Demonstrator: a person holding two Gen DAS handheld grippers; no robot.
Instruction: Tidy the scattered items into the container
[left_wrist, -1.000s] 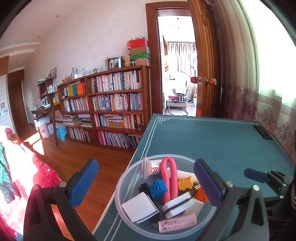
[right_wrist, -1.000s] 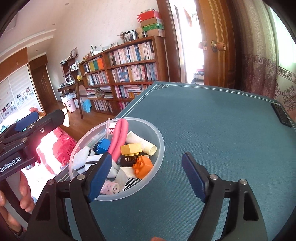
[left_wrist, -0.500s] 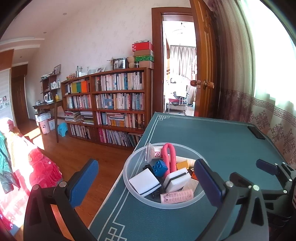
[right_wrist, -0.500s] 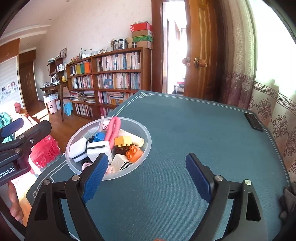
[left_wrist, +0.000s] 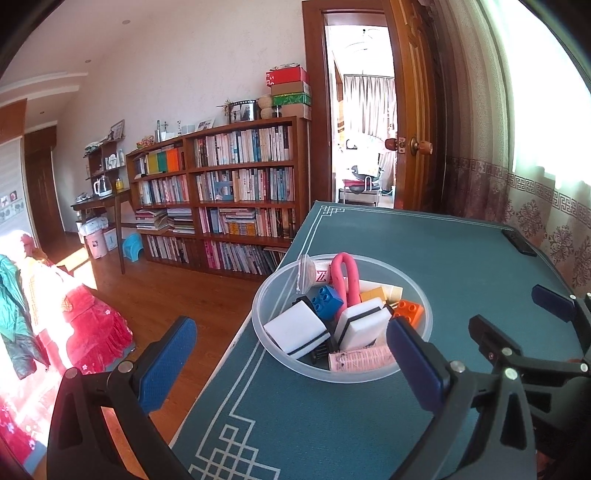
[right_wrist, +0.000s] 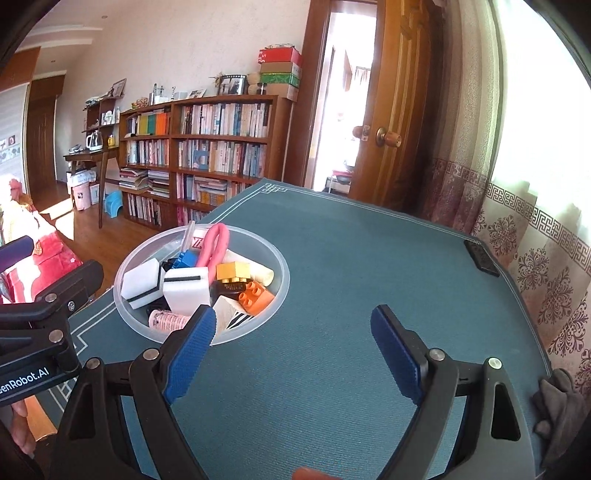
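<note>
Both the left claw (left_wrist: 291, 365) and the right claw (right_wrist: 304, 352) are backing away empty, fingers apart, from the clear round plastic bowl (right_wrist: 273, 310) sitting full near the teal table's (right_wrist: 369, 266) left edge, suggesting tidying is finishing.

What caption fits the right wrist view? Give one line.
Open right gripper hovers beside the filled clear bowl on the teal table.

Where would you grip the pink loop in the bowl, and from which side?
Grip the pink loop at its arched top, coming straight down from above. The bend stands higher than the blocks around it, while its legs are wedged between the blue brick and the white sponge, so a side approach would probably hit neighbours or the bowl wall.
</note>
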